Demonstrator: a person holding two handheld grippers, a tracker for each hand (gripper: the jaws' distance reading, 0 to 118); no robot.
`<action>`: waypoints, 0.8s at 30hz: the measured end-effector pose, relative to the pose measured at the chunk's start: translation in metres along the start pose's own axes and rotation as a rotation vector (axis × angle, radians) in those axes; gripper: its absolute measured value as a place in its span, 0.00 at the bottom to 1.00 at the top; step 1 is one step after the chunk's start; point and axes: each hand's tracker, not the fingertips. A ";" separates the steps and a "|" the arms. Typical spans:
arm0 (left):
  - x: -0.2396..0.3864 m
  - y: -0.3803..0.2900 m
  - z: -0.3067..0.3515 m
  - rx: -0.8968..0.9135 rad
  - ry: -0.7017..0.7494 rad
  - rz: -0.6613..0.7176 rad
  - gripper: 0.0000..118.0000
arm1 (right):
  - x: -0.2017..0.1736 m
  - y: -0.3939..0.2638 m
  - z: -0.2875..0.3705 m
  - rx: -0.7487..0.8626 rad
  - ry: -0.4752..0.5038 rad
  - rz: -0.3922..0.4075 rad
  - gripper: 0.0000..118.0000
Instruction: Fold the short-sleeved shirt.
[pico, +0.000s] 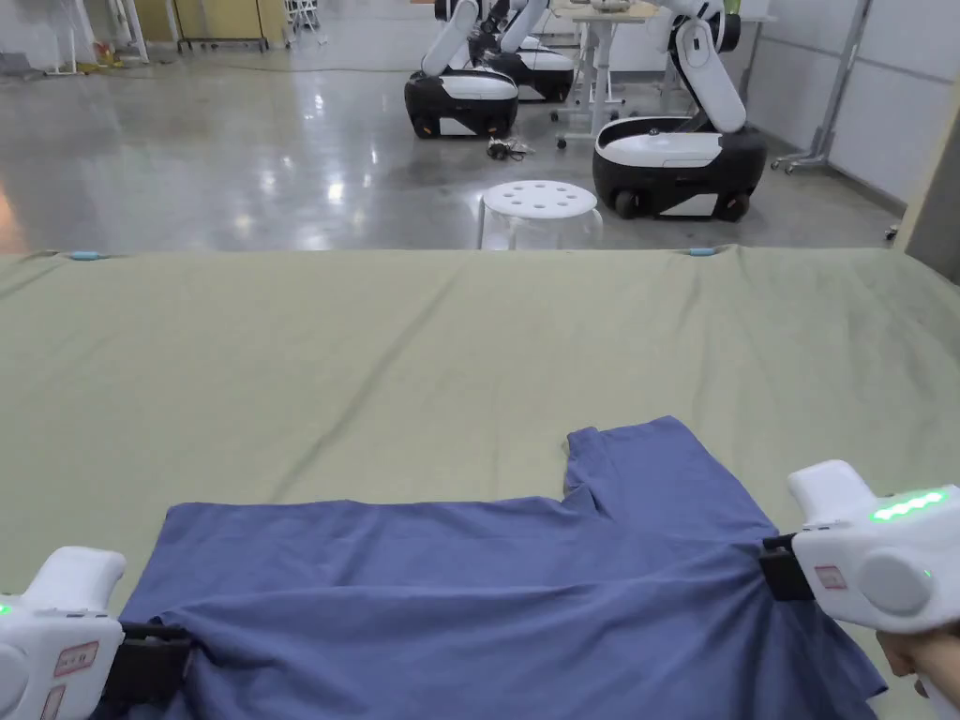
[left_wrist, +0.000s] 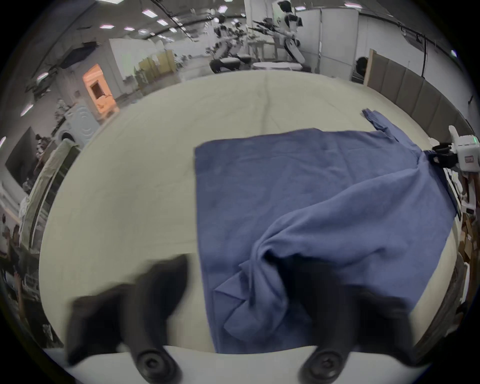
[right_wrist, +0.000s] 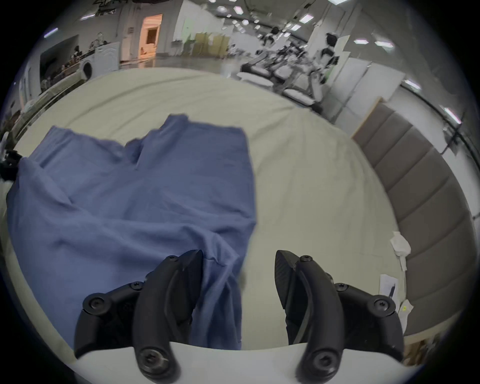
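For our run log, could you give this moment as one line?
left gripper: open at shirt | right gripper: open at shirt | shirt: unfolded on table

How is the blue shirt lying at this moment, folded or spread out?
Mostly spread: the shirt lies open on the table, one sleeve out flat.

Bright ceiling lights glare on the floor (pico: 281, 169). Both gripper views curve at dark edges; the left claw (left_wrist: 233, 285) is blurred.

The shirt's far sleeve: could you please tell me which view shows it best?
The head view: the sleeve lies flat and sharp on the green cloth, pointing away. The right gripper view shows it larger but slightly blurred; the left gripper view shows it small, near the edge.
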 end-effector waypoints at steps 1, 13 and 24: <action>-0.003 -0.006 0.008 0.035 -0.007 0.027 0.99 | 0.000 -0.004 0.014 0.077 0.002 -0.036 0.54; 0.010 -0.090 0.167 0.584 0.025 0.201 0.00 | -0.030 -0.080 0.200 0.665 0.040 -0.266 0.02; -0.003 -0.120 0.100 0.273 -0.071 0.242 0.05 | -0.043 -0.085 0.243 0.573 0.093 -0.266 0.02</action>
